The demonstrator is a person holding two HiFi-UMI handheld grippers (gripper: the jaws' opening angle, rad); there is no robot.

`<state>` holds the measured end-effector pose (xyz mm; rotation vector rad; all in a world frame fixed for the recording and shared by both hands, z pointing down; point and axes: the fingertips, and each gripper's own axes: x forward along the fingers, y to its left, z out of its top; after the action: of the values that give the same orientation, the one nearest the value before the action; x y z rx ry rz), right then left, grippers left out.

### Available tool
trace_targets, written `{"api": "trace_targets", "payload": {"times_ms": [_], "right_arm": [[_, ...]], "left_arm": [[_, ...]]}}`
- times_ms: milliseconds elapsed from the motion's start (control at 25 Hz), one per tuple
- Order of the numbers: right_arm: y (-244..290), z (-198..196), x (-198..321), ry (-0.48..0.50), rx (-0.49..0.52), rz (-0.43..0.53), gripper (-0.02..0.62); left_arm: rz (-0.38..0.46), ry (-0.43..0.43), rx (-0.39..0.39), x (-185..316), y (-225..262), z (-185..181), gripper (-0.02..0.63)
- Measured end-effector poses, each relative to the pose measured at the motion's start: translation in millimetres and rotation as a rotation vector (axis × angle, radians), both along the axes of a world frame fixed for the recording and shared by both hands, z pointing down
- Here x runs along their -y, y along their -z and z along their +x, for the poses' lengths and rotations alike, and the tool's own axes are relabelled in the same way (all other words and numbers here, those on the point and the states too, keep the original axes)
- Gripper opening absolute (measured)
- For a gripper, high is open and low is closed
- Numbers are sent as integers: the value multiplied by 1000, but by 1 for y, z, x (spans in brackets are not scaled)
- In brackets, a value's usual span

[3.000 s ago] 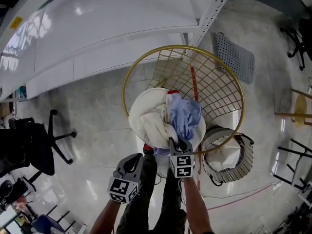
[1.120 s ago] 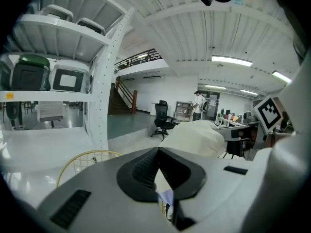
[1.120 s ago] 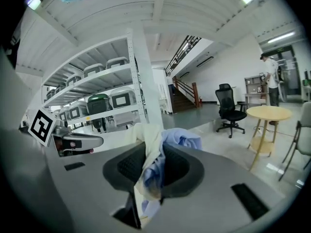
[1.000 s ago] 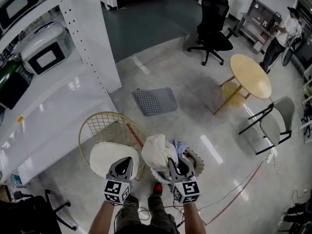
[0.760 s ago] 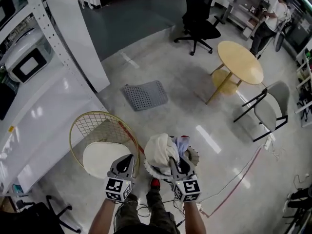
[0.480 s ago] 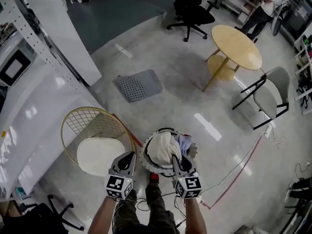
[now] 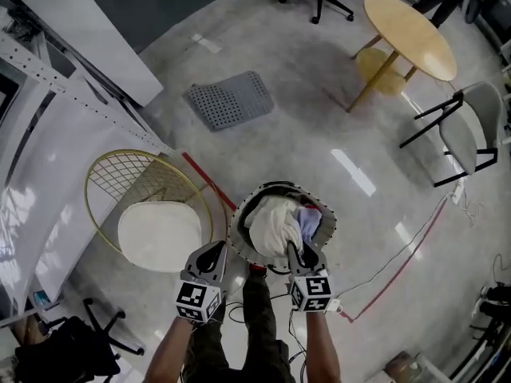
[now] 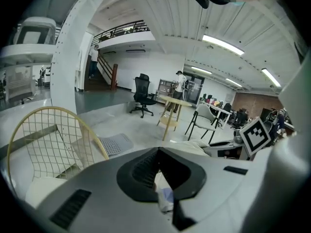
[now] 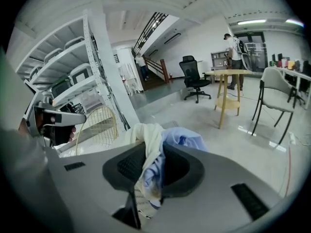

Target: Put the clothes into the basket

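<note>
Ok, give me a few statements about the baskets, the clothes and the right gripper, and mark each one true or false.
1. The right gripper has its jaws shut on the cream and blue clothes. True.
2. The gold wire basket is empty. False: a white item lies in it.
3. The round wooden table stands on the grey perforated mat. False: they are well apart, and the mat lies bare on the floor nearer the shelving.
4. The clothes sit within the rim of the round basket beside the gold one. True.
</note>
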<state>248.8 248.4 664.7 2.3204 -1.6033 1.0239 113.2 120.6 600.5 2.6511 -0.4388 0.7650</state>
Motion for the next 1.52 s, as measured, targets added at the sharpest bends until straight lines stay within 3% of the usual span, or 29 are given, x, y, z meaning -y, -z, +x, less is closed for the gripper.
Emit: {"api": "trace_targets", "payload": {"times_ms": [440,520,600,720,1000,1280,1400,1520], "right_arm": [[-112,12,-9,-48,95,-104,128],[-123,13,-11,-71,103,-112,182],[-126,13,-12,-90,124,-101,312],[-125,8,-12,-89,163,-96,335],[-104,2,-2,-66,160,-76,337],[-42,-4,21,-4,59,-5,332],[-6,-2,31,28,-36,24,239],[37,-5,41,54,-83,61,220]], "left_arm": [[-61,13,57,-5,-67,-1,2],[-72,13,66,-7,-74,-4,1],[-81,9,76,-10,-78,-8,0],[-87,5,86,-12,-79,-12,0],[-68,9,57,-4,-62,-11,2],[-34,20,21,1,-31,-14,1],[-7,30,1,8,-12,-15,0],[29,41,-28,15,22,-17,0]]}}
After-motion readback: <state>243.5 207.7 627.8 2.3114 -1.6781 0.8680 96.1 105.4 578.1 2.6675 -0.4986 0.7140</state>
